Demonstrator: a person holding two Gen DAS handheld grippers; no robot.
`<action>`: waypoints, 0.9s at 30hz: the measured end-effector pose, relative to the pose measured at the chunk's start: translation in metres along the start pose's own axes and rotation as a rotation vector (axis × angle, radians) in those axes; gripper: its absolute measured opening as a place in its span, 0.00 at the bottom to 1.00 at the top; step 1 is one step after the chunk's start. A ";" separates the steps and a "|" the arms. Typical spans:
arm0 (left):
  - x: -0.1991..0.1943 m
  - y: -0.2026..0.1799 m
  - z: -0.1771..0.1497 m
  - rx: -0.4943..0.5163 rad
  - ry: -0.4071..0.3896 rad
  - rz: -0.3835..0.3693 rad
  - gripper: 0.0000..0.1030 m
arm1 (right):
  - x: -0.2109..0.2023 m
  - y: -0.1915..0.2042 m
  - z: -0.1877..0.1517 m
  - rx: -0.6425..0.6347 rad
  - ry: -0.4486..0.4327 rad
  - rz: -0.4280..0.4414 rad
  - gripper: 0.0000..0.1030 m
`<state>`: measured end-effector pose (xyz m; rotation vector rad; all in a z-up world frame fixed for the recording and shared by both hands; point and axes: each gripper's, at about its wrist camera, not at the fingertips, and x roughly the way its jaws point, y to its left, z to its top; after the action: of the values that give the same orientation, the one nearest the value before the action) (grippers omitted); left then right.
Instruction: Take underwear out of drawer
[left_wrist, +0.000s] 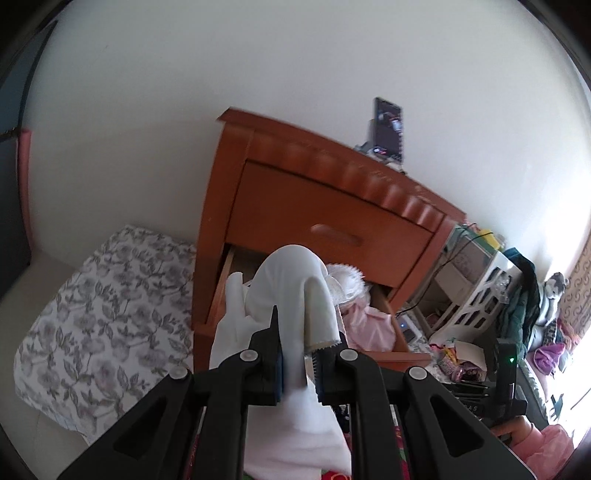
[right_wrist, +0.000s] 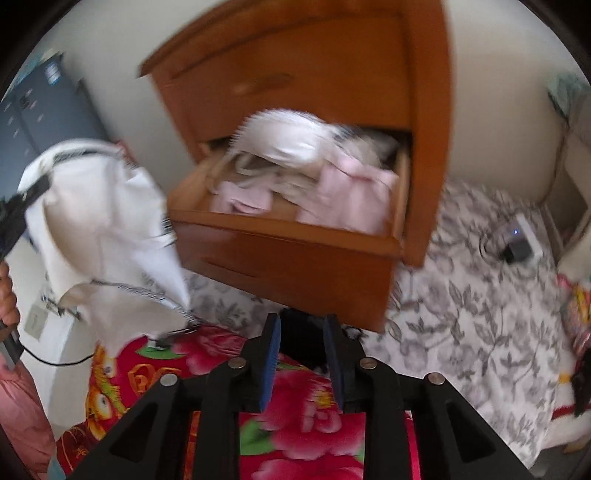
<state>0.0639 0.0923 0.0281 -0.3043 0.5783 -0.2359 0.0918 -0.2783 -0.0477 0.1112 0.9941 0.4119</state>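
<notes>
Left gripper (left_wrist: 297, 345): jaws narrow, clamped on white underwear (left_wrist: 291, 288). The cloth bunches up above the fingertips and hangs below them. In the right wrist view the same garment (right_wrist: 107, 225) hangs out in the air left of the drawer, clear of it, black-and-white trim along its edges; a hand (right_wrist: 7, 295) shows at the far left edge.

Right gripper (right_wrist: 301, 363): jaws partly apart, nothing between the pads. It points down at a red floral blanket (right_wrist: 295, 417), just in front of the drawer.

Drawer (right_wrist: 288, 229): lower drawer of a wooden nightstand (left_wrist: 332, 206), pulled out, with pink and white clothes (right_wrist: 332, 192) heaped inside. The upper drawer is closed.

Around: grey floral sheet (right_wrist: 480, 325) under and beside the nightstand, small charger with a blue light (right_wrist: 517, 243) on it. A phone (left_wrist: 388, 127) stands upright on the nightstand top. White basket (left_wrist: 476, 299) with clutter to its right. Right wrist view is motion-blurred.
</notes>
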 end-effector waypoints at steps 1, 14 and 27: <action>0.003 0.003 -0.001 -0.008 0.003 0.004 0.12 | 0.004 -0.010 0.000 0.015 0.004 0.000 0.28; 0.038 0.028 -0.004 -0.070 0.043 0.121 0.13 | 0.122 -0.141 -0.029 0.272 0.197 0.150 0.41; 0.067 0.028 -0.007 -0.054 0.088 0.168 0.13 | 0.216 -0.141 -0.059 0.316 0.392 0.468 0.42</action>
<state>0.1182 0.0964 -0.0207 -0.2964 0.6948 -0.0721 0.1861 -0.3303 -0.2895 0.5732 1.4208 0.7190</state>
